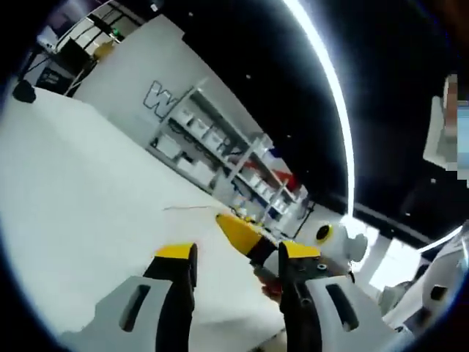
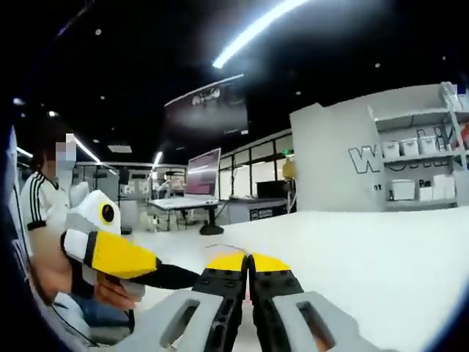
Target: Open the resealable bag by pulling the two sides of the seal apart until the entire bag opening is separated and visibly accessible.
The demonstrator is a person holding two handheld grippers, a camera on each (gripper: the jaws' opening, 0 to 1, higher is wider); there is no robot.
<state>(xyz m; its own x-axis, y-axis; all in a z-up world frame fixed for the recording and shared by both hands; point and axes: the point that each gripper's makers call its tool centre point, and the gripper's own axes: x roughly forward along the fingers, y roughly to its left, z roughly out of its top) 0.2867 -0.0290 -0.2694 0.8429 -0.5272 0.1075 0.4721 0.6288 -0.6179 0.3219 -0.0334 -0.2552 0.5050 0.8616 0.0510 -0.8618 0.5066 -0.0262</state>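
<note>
— Looking along the left gripper, we are seeing its two yellow-tipped fingers standing wide apart over the white table, with nothing between them. Are we catching the bag there?

— We are only just making it out. The resealable bag is showing as a thin, faint edge lying over the table, running up to the tip of the right gripper, which is coming in from the right as a single closed yellow wedge.

— And from the right gripper view?

— We are seeing that gripper's own jaws pressed together; whether the clear film is pinched between them we cannot tell. A hand is holding the left gripper at the lower left, and shelving is standing behind the table.
</note>
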